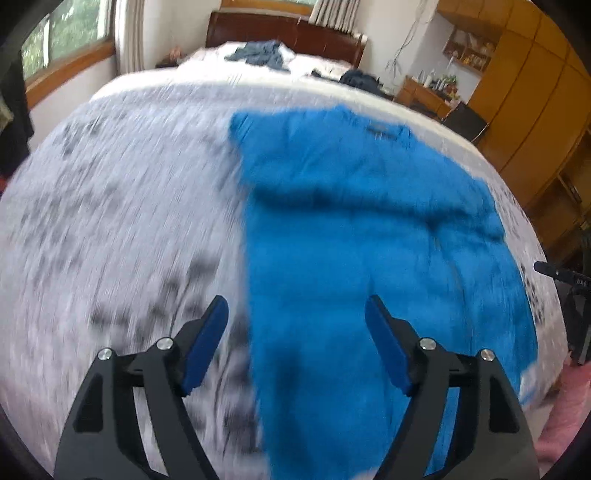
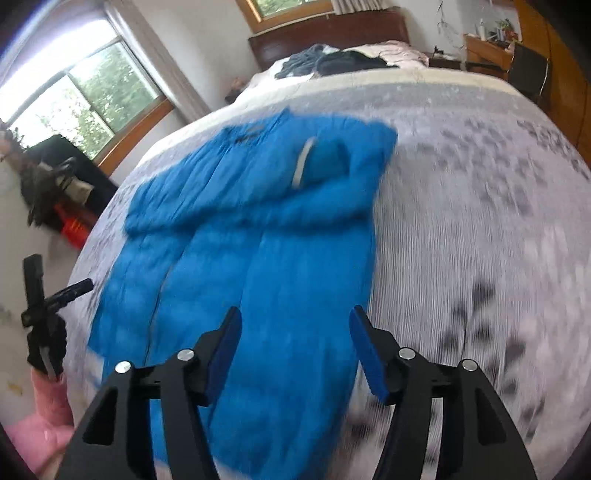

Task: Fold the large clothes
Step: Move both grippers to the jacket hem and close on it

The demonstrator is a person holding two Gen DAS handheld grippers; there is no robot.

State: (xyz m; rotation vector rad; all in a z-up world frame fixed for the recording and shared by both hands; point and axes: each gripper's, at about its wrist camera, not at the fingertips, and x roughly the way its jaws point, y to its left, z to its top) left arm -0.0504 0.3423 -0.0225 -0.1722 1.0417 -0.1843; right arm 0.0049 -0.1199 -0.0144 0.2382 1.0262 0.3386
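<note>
A bright blue padded jacket (image 1: 369, 229) lies flat on the bed, partly folded lengthwise, with its sleeves laid across the upper body. In the right wrist view the same jacket (image 2: 258, 240) shows a pale strip near the collar. My left gripper (image 1: 297, 314) hovers open above the jacket's near left edge, nothing between its blue pads. My right gripper (image 2: 295, 325) is open too, above the jacket's near right edge. Both views are blurred by motion.
The bed (image 1: 110, 221) has a white cover with grey print. Dark clothes (image 1: 258, 53) are piled near the headboard (image 2: 328, 33). Wooden wardrobes (image 1: 535, 92) stand to the right, windows (image 2: 85, 96) to the left. A pink sleeve (image 2: 48, 398) and the other gripper's handle show at lower left.
</note>
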